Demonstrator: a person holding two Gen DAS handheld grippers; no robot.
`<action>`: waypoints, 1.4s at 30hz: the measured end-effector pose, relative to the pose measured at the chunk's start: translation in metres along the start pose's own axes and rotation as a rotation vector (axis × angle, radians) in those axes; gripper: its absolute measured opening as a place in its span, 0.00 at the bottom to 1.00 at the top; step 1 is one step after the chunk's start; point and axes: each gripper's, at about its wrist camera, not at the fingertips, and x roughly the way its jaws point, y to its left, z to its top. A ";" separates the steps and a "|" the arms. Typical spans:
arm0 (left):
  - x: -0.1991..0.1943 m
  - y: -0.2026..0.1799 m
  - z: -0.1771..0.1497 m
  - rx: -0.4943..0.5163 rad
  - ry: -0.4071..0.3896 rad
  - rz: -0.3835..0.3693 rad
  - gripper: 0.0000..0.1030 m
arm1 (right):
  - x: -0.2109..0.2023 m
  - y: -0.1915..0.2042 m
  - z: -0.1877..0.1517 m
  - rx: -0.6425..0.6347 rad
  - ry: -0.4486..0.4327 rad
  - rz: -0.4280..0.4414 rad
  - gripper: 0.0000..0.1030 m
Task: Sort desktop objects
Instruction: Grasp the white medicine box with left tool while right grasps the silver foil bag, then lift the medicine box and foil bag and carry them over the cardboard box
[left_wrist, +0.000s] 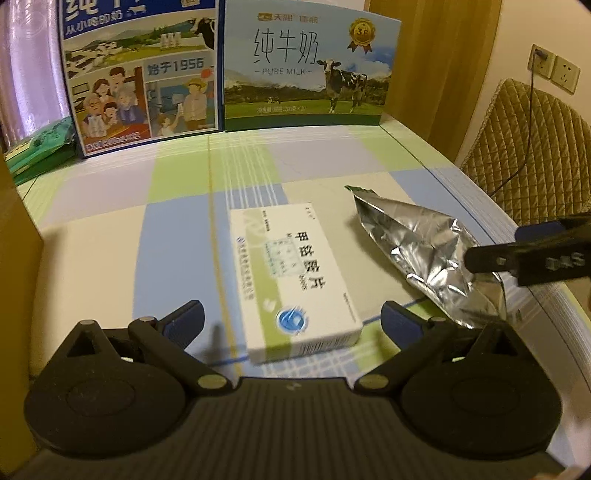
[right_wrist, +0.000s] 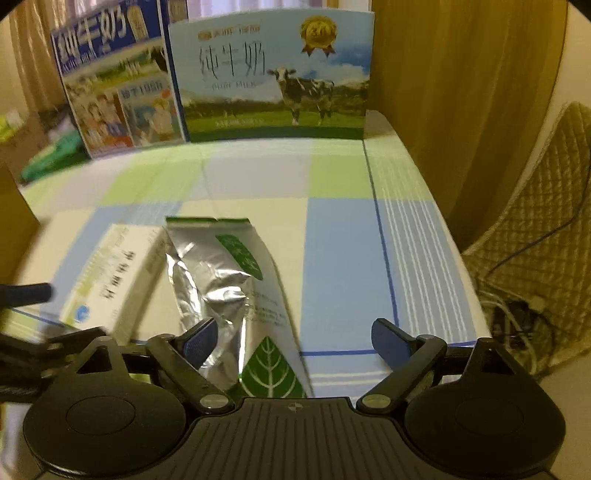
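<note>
- Left gripper (left_wrist: 291, 314): jaws wide, blue pads apart, nothing between them in contact. It hovers over the near end of the box (left_wrist: 293, 280).
- Box: white and green medicine carton, lying flat on the checked cloth (left_wrist: 177, 236), long axis running from 6 toward 12 o'clock in the left view, print upside down to the camera. Its near end lies between the left pads; no touch visible.
- Pouch (left_wrist: 424, 243): crumpled silver foil bag with a green top strip, lying at 2 o'clock from the box in the left view. Whether its edge touches the box, I cannot tell.
- Right gripper (right_wrist: 295, 341): jaws wide. The pouch's lower end, with a green leaf print, lies between the fingers, nearer the left pad (right_wrist: 201, 341); contact cannot be told.
- Right view: pouch (right_wrist: 229, 288) runs from 6 toward 11 o'clock; box (right_wrist: 110, 280) just beside it at 9 o'clock, blurred.
- Right gripper's fingers enter the left view at 3 o'clock, over the pouch.
- Two milk cartons (left_wrist: 310, 70) stand upright at 12 o'clock, far edge of the cloth, well apart from box and pouch.
- Green packet (left_wrist: 40, 147) at 10 o'clock beside the left carton.
- Quilted chair back (left_wrist: 528, 147) at 2 o'clock, off the table.
</note>
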 end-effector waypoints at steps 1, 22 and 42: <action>0.003 -0.001 0.002 -0.002 0.002 0.004 0.95 | -0.002 0.001 0.000 -0.011 -0.006 0.010 0.86; -0.019 0.002 -0.023 -0.007 0.078 0.027 0.67 | 0.024 0.042 -0.017 -0.214 0.054 0.013 0.52; -0.149 -0.013 -0.142 -0.037 0.109 0.002 0.67 | -0.127 0.078 -0.158 0.001 0.131 0.057 0.61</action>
